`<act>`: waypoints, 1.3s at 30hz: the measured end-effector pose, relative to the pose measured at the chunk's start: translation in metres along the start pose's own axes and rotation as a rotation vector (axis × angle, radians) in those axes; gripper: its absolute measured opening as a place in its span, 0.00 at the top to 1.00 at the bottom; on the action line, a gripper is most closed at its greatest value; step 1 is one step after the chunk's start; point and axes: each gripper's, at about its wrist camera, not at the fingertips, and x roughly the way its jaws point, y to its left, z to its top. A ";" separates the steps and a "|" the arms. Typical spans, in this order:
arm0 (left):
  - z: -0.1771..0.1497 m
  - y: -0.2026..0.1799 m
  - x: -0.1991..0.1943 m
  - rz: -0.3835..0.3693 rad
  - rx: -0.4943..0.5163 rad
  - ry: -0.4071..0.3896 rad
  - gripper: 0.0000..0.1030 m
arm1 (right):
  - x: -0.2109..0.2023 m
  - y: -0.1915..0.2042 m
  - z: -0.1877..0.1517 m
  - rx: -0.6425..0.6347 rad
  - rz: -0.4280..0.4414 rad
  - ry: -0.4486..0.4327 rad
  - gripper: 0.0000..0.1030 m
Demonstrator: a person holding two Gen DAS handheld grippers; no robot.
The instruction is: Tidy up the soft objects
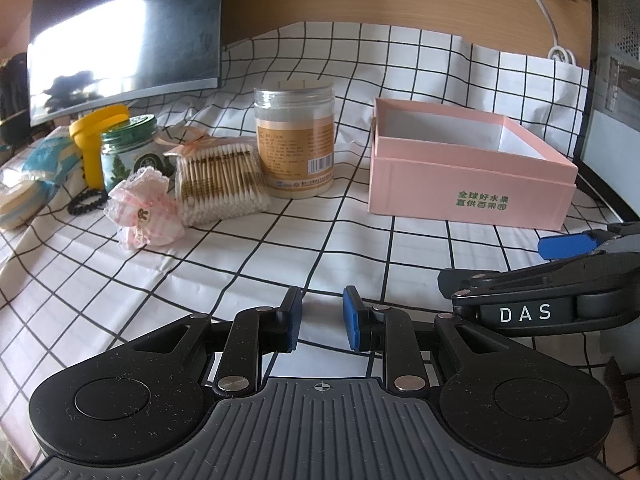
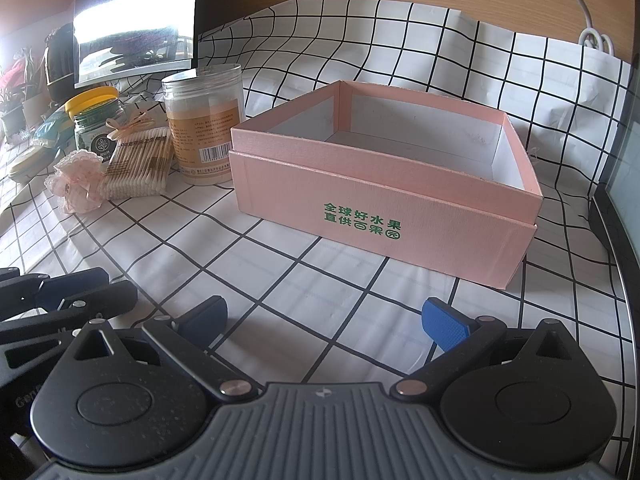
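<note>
Left tongs (image 1: 323,318) empty, part-open | right tongs (image 2: 324,322) wide | pink box (image 2: 384,216) empty

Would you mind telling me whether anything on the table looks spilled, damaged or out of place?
Nothing stands out. The pink box sits flat and empty, the jars stand upright, and the cotton swabs stay bagged.

box (image 1: 472,184) stands right of jar (image 1: 294,140); swabs (image 1: 220,184) left of jar.
</note>
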 end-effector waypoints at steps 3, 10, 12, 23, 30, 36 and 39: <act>0.000 -0.001 0.000 0.003 0.005 0.000 0.75 | 0.000 0.000 0.000 0.000 0.000 0.000 0.00; 0.004 0.000 0.001 0.001 -0.025 0.014 0.75 | 0.000 0.000 0.000 0.000 0.000 0.000 0.00; 0.005 -0.001 0.002 0.007 -0.025 0.018 0.75 | 0.000 0.000 -0.001 0.000 0.000 0.000 0.00; 0.015 0.010 0.007 -0.067 0.008 0.070 0.76 | 0.007 0.000 0.013 -0.005 0.015 0.159 0.00; 0.039 0.070 0.021 -0.287 -0.150 0.267 0.77 | 0.016 0.009 0.020 0.004 -0.007 0.282 0.00; 0.060 0.171 0.022 -0.431 -0.300 0.258 0.77 | 0.010 0.074 0.068 -0.116 -0.057 0.258 0.12; 0.068 0.240 0.008 -0.391 -0.334 0.137 0.77 | -0.005 0.137 0.115 -0.215 -0.028 0.107 0.12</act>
